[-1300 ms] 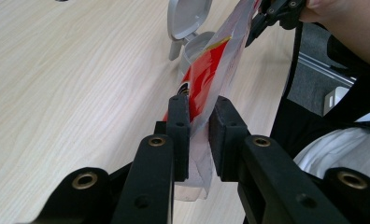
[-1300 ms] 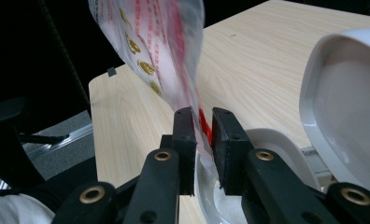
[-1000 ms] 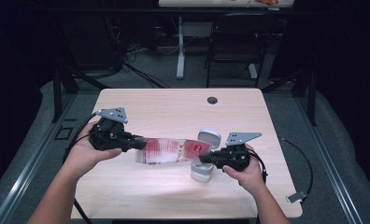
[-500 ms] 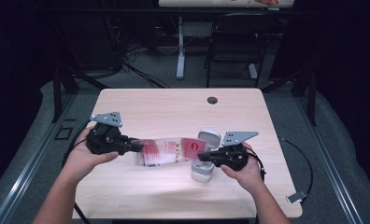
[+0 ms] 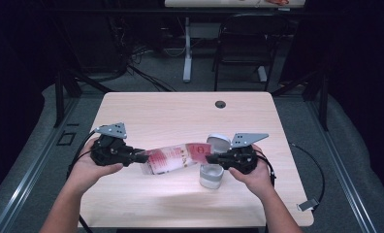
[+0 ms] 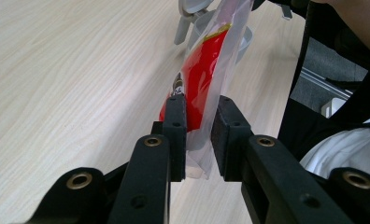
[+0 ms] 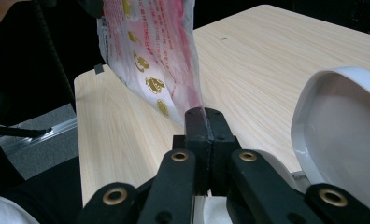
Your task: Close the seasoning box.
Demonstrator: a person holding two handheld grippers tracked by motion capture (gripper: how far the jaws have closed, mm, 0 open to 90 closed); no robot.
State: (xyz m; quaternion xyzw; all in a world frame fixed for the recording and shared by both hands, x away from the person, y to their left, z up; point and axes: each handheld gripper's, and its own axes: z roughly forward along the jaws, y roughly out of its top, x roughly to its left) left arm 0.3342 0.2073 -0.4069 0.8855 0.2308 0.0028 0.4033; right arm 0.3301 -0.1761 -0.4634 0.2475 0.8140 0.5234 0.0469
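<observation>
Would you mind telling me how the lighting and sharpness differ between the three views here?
High view: the table is lit while the room around it falls into near black, and the picture is soft throughout. Left gripper view: the jaws are crisp, the red-and-clear bag blurs toward the grey container. Right gripper view: the bag's print is readable, and the white lid close by looks soft with a glare line on its rim.

Both black grippers are wearing grey three-cornered plates, the left gripper (image 5: pixel 140 157) and right gripper (image 5: pixel 210 158) alike, trailing black cables. Brass-ringed screws are showing along the jaws, and a white sleeve is peeking in beside them.
</observation>
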